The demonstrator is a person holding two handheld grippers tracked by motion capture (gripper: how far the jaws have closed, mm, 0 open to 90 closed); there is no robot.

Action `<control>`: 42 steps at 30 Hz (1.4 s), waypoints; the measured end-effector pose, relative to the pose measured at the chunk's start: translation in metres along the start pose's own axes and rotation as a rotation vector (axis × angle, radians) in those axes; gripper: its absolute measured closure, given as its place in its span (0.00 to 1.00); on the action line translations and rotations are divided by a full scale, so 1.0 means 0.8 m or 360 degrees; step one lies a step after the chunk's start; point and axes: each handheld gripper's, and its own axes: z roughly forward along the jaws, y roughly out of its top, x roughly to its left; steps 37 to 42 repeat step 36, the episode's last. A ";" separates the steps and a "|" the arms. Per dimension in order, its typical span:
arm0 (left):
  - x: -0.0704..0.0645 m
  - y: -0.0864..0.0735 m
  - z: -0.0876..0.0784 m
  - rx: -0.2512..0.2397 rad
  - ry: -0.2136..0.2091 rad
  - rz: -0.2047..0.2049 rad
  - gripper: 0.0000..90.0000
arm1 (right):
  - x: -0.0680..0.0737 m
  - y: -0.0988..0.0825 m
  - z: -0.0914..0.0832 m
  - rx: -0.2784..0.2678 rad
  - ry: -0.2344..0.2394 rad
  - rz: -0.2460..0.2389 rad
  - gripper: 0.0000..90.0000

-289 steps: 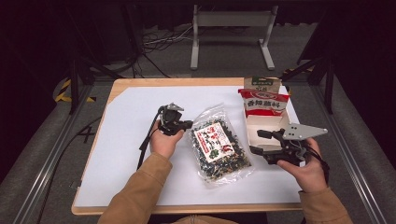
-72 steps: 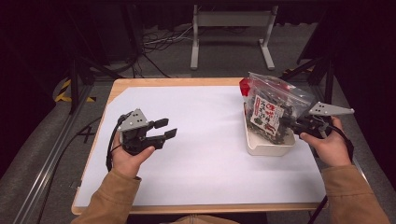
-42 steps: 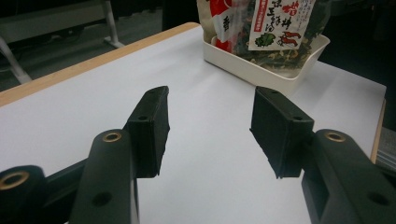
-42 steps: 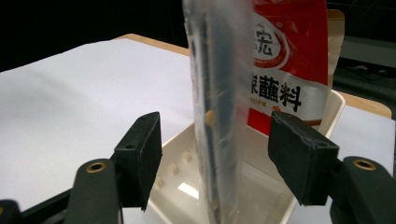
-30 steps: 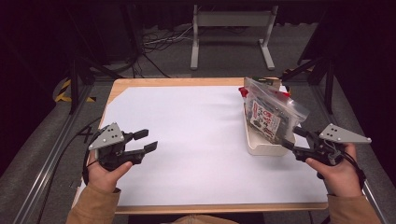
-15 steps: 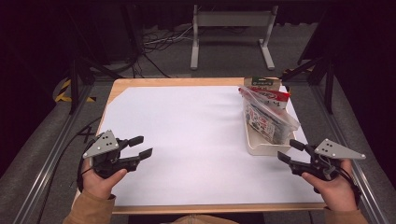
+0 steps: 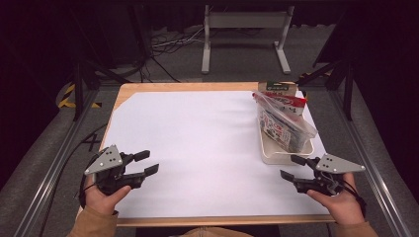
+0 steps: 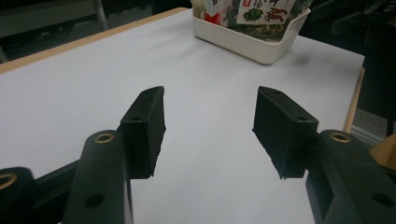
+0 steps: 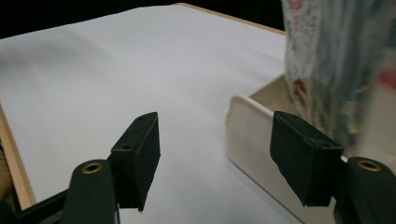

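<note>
Bag of snacks [image 7: 282, 126] stands tilted in the white tray [image 7: 276, 157] at 2 o'clock on the bench [image 7: 197, 143]: placing looks done. Left gripper [image 7: 146, 163] and right gripper [image 7: 292, 167] hover near 7 and 5 o'clock, jaws spread, empty.

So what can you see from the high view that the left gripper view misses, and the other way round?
High view alone: both hands, the left gripper and right gripper near the table's front corners, the whole white sheet, the wooden table edge, the floor with cables and a metal stand.

Left gripper view alone: a close look along its own black jaws, standing apart with nothing between them, pads bare.

Shared: the cream tray with snack bags standing in it, and the white sheet.
</note>
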 end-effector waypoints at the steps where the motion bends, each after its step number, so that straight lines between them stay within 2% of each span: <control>1: 0.000 -0.002 0.001 0.0001 -0.0007 -0.0004 0.49 | 0.001 -0.001 0.004 0.0004 0.0018 -0.0010 0.37; 4: -0.001 -0.006 0.001 0.0012 -0.0015 -0.0012 0.48 | 0.005 -0.002 0.015 0.0027 0.0067 -0.0042 0.36; 9: 0.001 -0.012 0.002 0.0022 -0.0019 -0.0026 0.48 | 0.004 -0.009 0.030 0.0055 0.0117 -0.0038 0.35; 18: 0.005 -0.022 0.006 0.0035 -0.0017 -0.0055 0.47 | 0.000 -0.026 0.047 0.0140 0.0105 -0.0039 0.33; 23: 0.010 -0.029 0.008 0.0046 0.0009 -0.0096 0.48 | 0.001 -0.037 0.057 0.0192 0.0086 -0.0042 0.31; 28: 0.010 -0.030 0.008 0.0046 0.0016 -0.0101 0.47 | 0.001 -0.039 0.059 0.0173 0.0075 -0.0023 0.31; 32: 0.011 -0.032 0.009 0.0050 0.0017 -0.0105 0.47 | -0.001 -0.038 0.056 0.0120 0.0039 -0.0025 0.30; 34: 0.012 -0.032 0.010 0.0054 0.0027 -0.0103 0.47 | 0.000 -0.037 0.055 0.0070 0.0041 -0.0005 0.30; 36: 0.012 -0.033 0.010 0.0060 0.0031 -0.0110 0.47 | 0.001 -0.035 0.054 0.0044 0.0044 -0.0023 0.31; 42: 0.012 -0.033 0.010 0.0060 0.0031 -0.0110 0.47 | 0.001 -0.035 0.054 0.0044 0.0044 -0.0023 0.31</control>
